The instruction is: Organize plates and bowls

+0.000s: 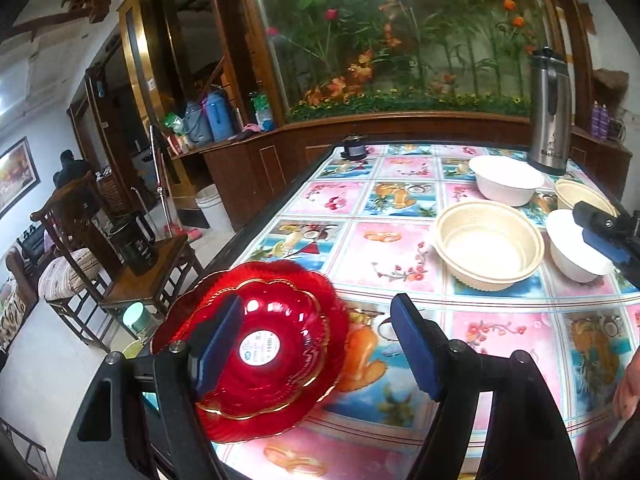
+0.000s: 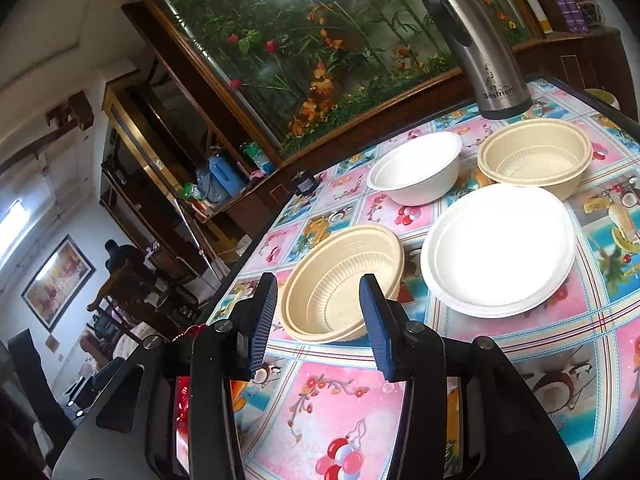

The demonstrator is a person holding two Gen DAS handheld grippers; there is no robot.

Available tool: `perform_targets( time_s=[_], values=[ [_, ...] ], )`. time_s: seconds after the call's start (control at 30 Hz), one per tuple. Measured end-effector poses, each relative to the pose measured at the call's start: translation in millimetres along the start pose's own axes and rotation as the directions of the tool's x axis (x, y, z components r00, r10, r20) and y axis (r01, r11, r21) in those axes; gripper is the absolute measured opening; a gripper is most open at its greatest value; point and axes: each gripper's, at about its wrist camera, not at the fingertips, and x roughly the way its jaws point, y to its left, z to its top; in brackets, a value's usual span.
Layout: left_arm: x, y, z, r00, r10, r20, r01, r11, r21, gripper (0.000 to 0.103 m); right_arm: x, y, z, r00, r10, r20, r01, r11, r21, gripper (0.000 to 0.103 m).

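Note:
A stack of red glass plates [image 1: 272,344] lies at the table's near left corner. My left gripper [image 1: 316,348] hovers open over its right side, one finger [image 1: 218,344] in front of the plates, the other over bare cloth. On the right stand two beige ribbed bowls [image 2: 344,284] [image 2: 534,154] and two white bowls [image 2: 498,250] [image 2: 416,168]. My right gripper [image 2: 320,326] is open just short of the nearer beige bowl [image 1: 488,252], its pads not pressing on it. That gripper [image 1: 604,236] shows at the right edge of the left wrist view, in front of a white bowl [image 1: 572,248].
A steel thermos jug [image 2: 476,40] stands at the far right of the fruit-patterned tablecloth [image 1: 384,208]. A small dark object [image 1: 354,148] sits at the far table edge. Wooden chairs [image 1: 132,264] stand left of the table, a planter wall behind.

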Motion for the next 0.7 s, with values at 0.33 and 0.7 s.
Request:
perform_targets(
  time_s=[0.33, 0.7],
  values=[
    [5, -25, 0, 0.999, -0.043, -0.022, 0.044, 0.998, 0.045, 0.076, 9, -2, 0, 0.999, 0.038, -0.039, -0.037, 0.999, 0.022, 0.043],
    [18, -39, 2, 0.995, -0.076, -0.057, 0.080, 0.995, 0.066, 0.076, 23, -3, -4, 0.992, 0.052, -0.114, -0.048, 0.998, 0.037, 0.043]
  ],
)
